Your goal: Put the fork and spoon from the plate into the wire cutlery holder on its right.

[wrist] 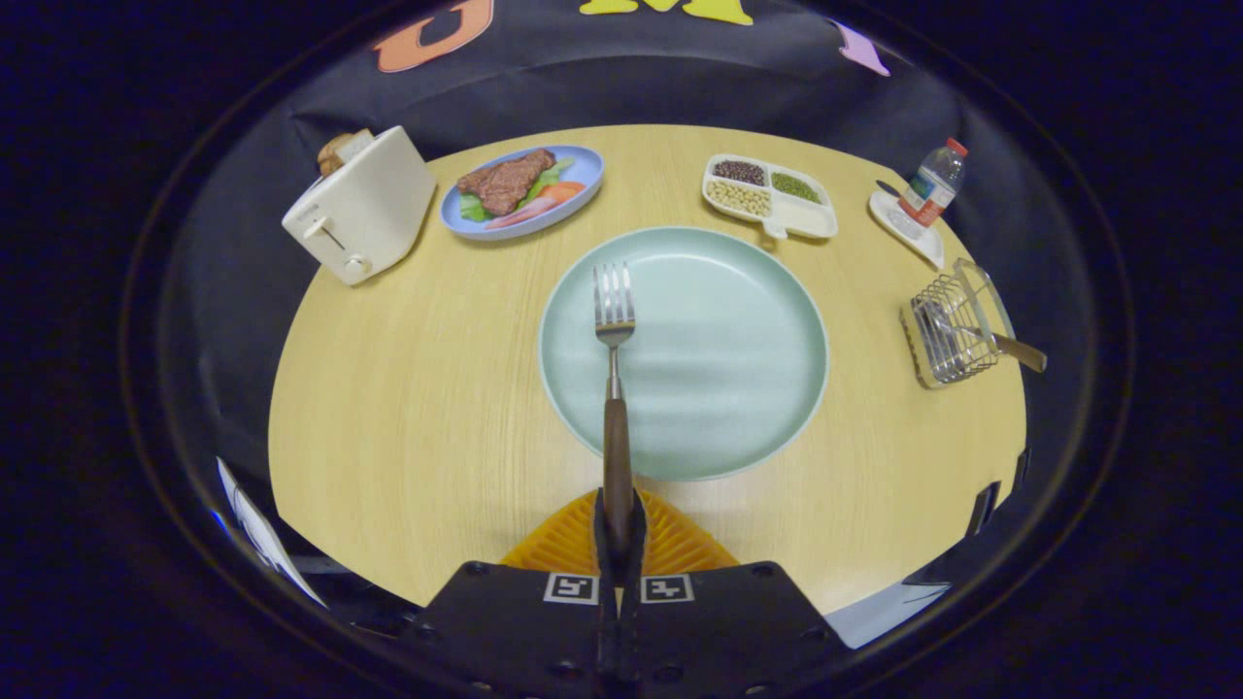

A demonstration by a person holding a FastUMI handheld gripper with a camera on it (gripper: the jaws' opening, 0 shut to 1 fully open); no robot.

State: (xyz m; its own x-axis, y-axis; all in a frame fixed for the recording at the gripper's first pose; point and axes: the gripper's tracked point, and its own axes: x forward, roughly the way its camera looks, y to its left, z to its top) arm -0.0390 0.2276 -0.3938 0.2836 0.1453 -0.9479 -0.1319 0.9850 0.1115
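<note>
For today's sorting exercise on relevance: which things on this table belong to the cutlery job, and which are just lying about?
Job: fork, its handle clamped in the gripper; green plate; wire cutlery holder, a utensil already in it.

Lying about: toaster; blue plate of food; divided dish; bottle.

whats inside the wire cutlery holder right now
One utensil lies in the wire cutlery holder, its brown handle sticking out toward the right. Its head is hidden by the wires, so spoon or not is unclear. The gripper is shut on the fork.
</note>
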